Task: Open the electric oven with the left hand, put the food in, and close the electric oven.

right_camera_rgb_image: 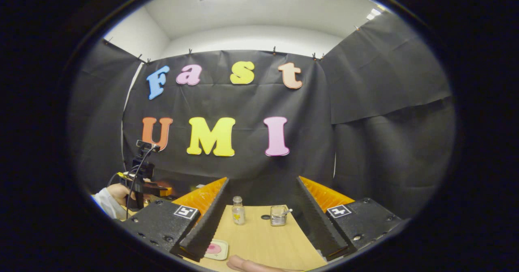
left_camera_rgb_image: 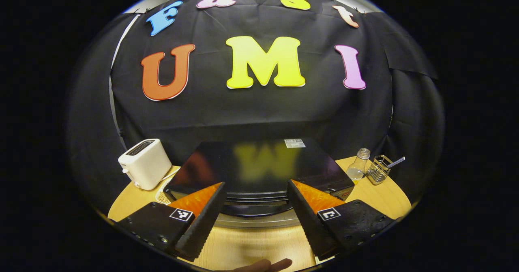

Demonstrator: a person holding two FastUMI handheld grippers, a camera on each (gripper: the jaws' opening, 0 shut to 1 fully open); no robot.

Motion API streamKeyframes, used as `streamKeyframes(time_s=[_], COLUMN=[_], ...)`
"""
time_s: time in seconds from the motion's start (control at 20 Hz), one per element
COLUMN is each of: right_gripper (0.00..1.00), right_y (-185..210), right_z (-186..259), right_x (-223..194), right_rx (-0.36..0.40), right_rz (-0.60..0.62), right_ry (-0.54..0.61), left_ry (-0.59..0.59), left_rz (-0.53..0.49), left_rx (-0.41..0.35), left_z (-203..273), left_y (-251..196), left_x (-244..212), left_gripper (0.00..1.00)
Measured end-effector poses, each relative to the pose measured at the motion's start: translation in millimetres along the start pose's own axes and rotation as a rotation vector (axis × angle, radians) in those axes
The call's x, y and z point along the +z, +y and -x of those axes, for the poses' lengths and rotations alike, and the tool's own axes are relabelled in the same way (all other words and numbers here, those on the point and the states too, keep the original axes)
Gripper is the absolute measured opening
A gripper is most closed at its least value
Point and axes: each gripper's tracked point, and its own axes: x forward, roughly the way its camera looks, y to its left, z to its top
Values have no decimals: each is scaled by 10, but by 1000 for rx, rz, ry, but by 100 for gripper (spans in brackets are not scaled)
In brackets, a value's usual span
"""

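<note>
Two grippers: both are held with fingers spread, and nothing is gripped by either.
Left gripper [left_camera_rgb_image: 255, 213]: it is poised above the electric oven [left_camera_rgb_image: 259, 166], whose dark glossy top is seen between the fingers; no contact is made.
Right gripper [right_camera_rgb_image: 259, 219]: it is held over the wooden table [right_camera_rgb_image: 267, 243], near the small plate of food [right_camera_rgb_image: 215, 249] — a pink item on a pale dish — lying just beside its left finger.
Step in hand: the approach for opening is judged to be under way; whether the door is shut cannot be told.
Next move: the door handle must be reached and pulled by the left gripper — a lower, frontal approach is called for.
Surroundings: a white toaster [left_camera_rgb_image: 144, 163], a glass bottle [left_camera_rgb_image: 358, 165] and a wire holder [left_camera_rgb_image: 379, 169] are stood beside the oven.
</note>
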Motion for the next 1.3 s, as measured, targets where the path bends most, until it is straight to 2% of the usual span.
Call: streamKeyframes(time_s=[0.1, 0.15, 0.2, 0.25, 0.3, 0.35, 0.8, 0.85, 0.9, 1.05, 1.3], right_gripper=[96, 100, 96, 100, 100, 96, 96, 100, 96, 96, 96], right_y=[-55, -66, -61, -58, -65, -67, 86, 113, 131, 169, 300], right_z=[-5, -3, 6, 16, 23, 38, 238, 271, 304, 376, 491], right_x=[7, 2, -4, -7, -6, 6, -56, -65, -68, -145, -300], right_rx=[-13, -13, -12, -8, -9, -10, 17, 20, 22, 20, 37], right_rz=[-9, -12, -16, -15, -14, -14, -5, -1, -1, -10, -28], right_ry=[-7, -2, 2, 5, 5, 5, 38, 40, 36, 47, 96], left_ry=[32, 81, 27, 57, 61, 61, 50, 47, 35, 52, 108], left_rz=[0, 13, 11, 23, 12, 11, 18, 11, 4, 27, 48], left_rx=[-3, -14, -25, -43, -33, -28, -21, -8, 1, 17, -9], left_z=[-105, -113, -244, -128, -119, -112, 198, 245, 283, 383, 602], left_y=[-8, -17, -32, -65, -36, -4, 13, 32, 61, 111, 50], left_x=[-92, -197, -149, -149, -175, -169, -333, -383, -417, -689, -1186], left_gripper=[97, 97, 96, 96, 95, 96, 97, 97, 98, 98, 98])
